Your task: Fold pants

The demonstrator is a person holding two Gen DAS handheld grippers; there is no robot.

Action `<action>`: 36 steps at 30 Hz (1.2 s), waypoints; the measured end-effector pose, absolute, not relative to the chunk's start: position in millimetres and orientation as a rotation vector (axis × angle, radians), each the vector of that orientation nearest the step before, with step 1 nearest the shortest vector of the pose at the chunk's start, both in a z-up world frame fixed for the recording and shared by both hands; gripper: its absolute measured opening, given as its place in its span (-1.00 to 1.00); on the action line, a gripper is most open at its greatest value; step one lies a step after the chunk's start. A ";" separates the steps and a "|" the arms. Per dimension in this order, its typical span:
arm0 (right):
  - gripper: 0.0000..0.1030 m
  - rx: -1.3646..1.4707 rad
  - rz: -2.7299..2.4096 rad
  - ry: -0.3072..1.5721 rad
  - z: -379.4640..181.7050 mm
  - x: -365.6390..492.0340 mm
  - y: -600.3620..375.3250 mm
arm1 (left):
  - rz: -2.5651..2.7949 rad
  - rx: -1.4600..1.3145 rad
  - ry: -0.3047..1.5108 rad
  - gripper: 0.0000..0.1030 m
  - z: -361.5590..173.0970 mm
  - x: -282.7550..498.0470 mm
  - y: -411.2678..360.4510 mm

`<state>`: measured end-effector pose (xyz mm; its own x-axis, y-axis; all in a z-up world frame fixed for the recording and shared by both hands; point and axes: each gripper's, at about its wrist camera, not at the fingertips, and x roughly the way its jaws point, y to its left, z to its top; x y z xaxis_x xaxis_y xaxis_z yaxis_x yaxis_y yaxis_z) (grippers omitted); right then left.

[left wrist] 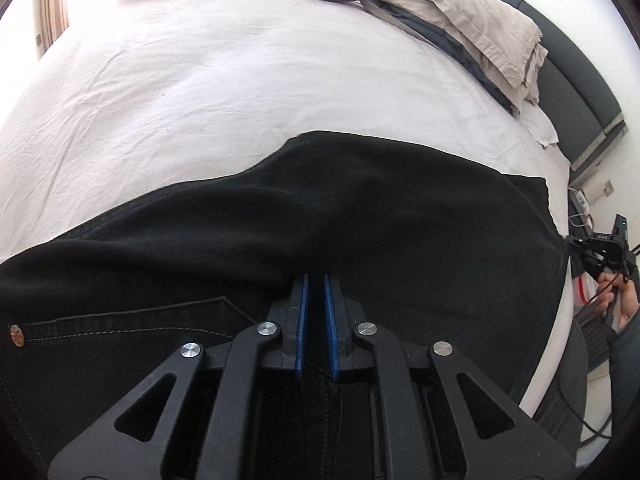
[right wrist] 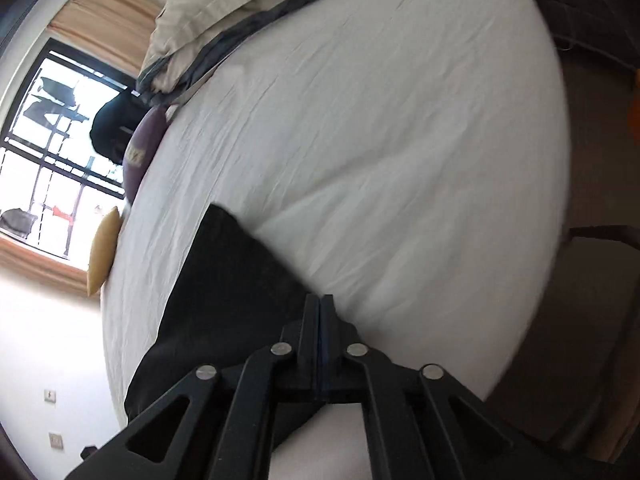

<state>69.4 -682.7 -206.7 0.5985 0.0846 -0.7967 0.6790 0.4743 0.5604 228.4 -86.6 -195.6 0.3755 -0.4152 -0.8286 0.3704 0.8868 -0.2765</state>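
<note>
While black denim pants (left wrist: 360, 216) lie spread over the bed's (left wrist: 200, 92) creased white sheet, the left gripper (left wrist: 316, 280) is nearly closed, its blue ribbed pads pinching a raised fold of the cloth. A stitched pocket seam and metal rivet (left wrist: 16, 336) show at left. The right gripper (right wrist: 320, 300) is narrowly closed at the pants' edge; whether it holds cloth cannot be told.

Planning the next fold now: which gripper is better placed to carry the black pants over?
Left, probably. The left gripper is closed on the black pants near the pocket, fabric bunched at its tips. The right gripper sits shut at the pants' edge, beside the white bed sheet.
</note>
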 end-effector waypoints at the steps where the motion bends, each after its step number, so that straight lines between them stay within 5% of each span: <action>1: -0.68 1.020 -0.391 0.852 -196.8 68.6 -680.7 | -0.483 -0.052 1.071 -0.81 -194.9 232.7 -87.9; 4: -0.42 1.034 -0.288 0.836 -183.4 63.6 -657.0 | -0.456 -0.098 1.035 -0.81 -172.4 222.9 -82.8; 8: -0.42 1.124 -0.037 0.872 -192.2 67.1 -605.1 | -0.621 -0.061 0.984 -0.80 -139.3 199.6 -121.2; 13: -0.39 1.023 0.176 1.041 -214.4 114.8 -526.4 | -0.600 0.057 1.100 -0.80 -182.7 201.6 -155.8; 15: -0.53 1.076 0.129 1.051 -233.8 115.1 -534.9 | -0.581 -0.009 1.095 -0.81 -192.0 200.6 -124.5; 16: -0.82 1.117 0.084 1.035 -237.6 108.0 -547.0 | -0.553 -0.022 1.091 -0.81 -192.3 198.6 -108.0; 18: -0.86 1.101 -0.040 0.979 -228.8 91.2 -574.9 | -0.501 -0.047 1.069 -0.81 -188.5 192.9 -71.4; 21: -0.44 1.128 -0.230 0.878 -211.0 51.9 -621.8 | -0.392 -0.074 1.027 -0.81 -177.2 184.4 -24.0; 22: -0.03 1.141 -0.311 0.831 -205.4 36.0 -635.0 | -0.363 -0.076 1.012 -0.81 -172.1 183.2 -16.3; 23: 0.12 1.161 -0.363 0.792 -202.2 25.8 -644.9 | -0.346 -0.078 0.991 -0.81 -166.1 181.8 -12.1; 36: 0.13 1.410 -0.317 0.758 -252.1 31.9 -646.1 | -0.540 -0.011 1.076 -0.80 -187.6 196.9 -134.4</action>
